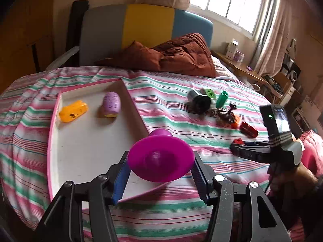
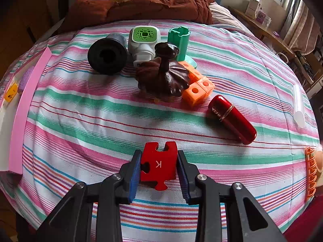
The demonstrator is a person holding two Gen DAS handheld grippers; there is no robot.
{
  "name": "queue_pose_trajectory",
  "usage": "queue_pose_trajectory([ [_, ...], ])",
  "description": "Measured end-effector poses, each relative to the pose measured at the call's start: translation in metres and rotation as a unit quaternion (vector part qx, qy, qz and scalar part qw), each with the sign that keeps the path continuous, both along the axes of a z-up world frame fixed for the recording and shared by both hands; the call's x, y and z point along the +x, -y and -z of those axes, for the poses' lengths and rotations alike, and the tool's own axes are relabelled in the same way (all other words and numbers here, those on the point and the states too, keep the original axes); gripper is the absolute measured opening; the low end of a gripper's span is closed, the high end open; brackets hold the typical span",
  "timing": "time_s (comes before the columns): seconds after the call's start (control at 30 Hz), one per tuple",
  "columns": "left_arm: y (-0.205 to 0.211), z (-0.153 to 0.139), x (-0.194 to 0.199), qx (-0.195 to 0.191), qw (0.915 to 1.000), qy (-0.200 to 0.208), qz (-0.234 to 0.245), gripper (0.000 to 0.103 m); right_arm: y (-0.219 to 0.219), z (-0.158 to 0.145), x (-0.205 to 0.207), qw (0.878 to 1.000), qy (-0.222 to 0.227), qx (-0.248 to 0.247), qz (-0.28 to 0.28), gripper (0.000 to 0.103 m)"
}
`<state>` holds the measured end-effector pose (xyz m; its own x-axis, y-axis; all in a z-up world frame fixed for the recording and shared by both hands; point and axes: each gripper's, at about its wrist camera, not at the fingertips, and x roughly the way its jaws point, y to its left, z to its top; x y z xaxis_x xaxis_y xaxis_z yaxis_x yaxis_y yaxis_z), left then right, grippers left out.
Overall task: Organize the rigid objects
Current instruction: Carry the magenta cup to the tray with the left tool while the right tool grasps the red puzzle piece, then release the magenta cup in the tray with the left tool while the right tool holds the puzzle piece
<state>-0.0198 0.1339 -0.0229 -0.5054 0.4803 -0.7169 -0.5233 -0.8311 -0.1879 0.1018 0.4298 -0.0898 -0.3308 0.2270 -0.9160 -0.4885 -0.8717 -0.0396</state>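
Magenta cup (image 1: 160,158) clamped between left fingers (image 1: 121,181) (above tray (image 1: 84,153) edge), red puzzle block (image 2: 158,164) gripped between right fingers (image 2: 134,173)

Pink, green and white striped bedspread (image 1: 177,109) covers the bed, lying smooth with a few shallow folds. Rumpled rust-brown quilt (image 1: 181,54) heaped at the head end, against a padded headboard in grey, yellow and blue panels (image 1: 148,27). Bright window (image 1: 228,0) upper right, flanked by pale pinkish curtains (image 1: 272,38). Wooden side table (image 1: 240,66) beside the bed under the window, carrying a small white box (image 1: 231,49). Cluttered shelving farther right, contents too blurred to tell.
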Motion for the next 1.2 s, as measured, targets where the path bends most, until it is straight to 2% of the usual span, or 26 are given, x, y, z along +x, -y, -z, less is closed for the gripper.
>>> queue_pose_trajectory([
  [0.1, 0.03, 0.007, -0.028, -0.002, 0.9987, 0.016, -0.048, 0.058, -0.002, -0.001, 0.004, 1.0, 0.002, 0.006, -0.003, 0.034],
  [0.13, 0.04, 0.009, -0.039, -0.005, 0.9977, 0.022, -0.064, 0.058, 0.002, 0.001, -0.01, 1.0, 0.002, 0.007, -0.003, 0.034],
  [0.27, 0.065, 0.022, -0.076, -0.015, 0.9936, 0.047, -0.102, 0.058, -0.004, 0.002, -0.022, 1.0, 0.003, 0.006, -0.002, 0.034],
  [0.53, 0.061, 0.045, -0.131, -0.063, 0.9903, 0.044, -0.116, 0.058, -0.005, 0.004, -0.034, 1.0, 0.003, 0.005, -0.001, 0.034],
  [0.7, 0.054, 0.059, -0.164, -0.105, 0.9843, 0.046, -0.134, 0.059, 0.002, 0.012, -0.047, 1.0, 0.003, 0.003, 0.001, 0.034],
  [0.73, 0.053, 0.059, -0.166, -0.106, 0.9843, 0.04, -0.135, 0.059, 0.001, 0.012, -0.048, 1.0, 0.003, 0.003, 0.001, 0.034],
  [0.8, 0.053, 0.056, -0.168, -0.104, 0.9849, 0.036, -0.133, 0.066, 0.0, 0.012, -0.049, 1.0, 0.003, 0.003, 0.001, 0.034],
  [0.9, 0.058, 0.046, -0.162, -0.087, 0.9868, 0.02, -0.135, 0.072, -0.001, 0.012, -0.049, 1.0, 0.002, 0.002, 0.001, 0.034],
  [1.07, 0.071, 0.029, -0.14, -0.077, 0.9852, -0.01, -0.153, 0.073, 0.014, 0.013, -0.044, 1.0, 0.003, 0.008, -0.001, 0.034],
  [1.2, 0.086, 0.022, -0.113, -0.064, 0.9823, -0.015, -0.175, 0.073, 0.019, 0.013, -0.043, 1.0, 0.006, 0.017, -0.006, 0.034],
])
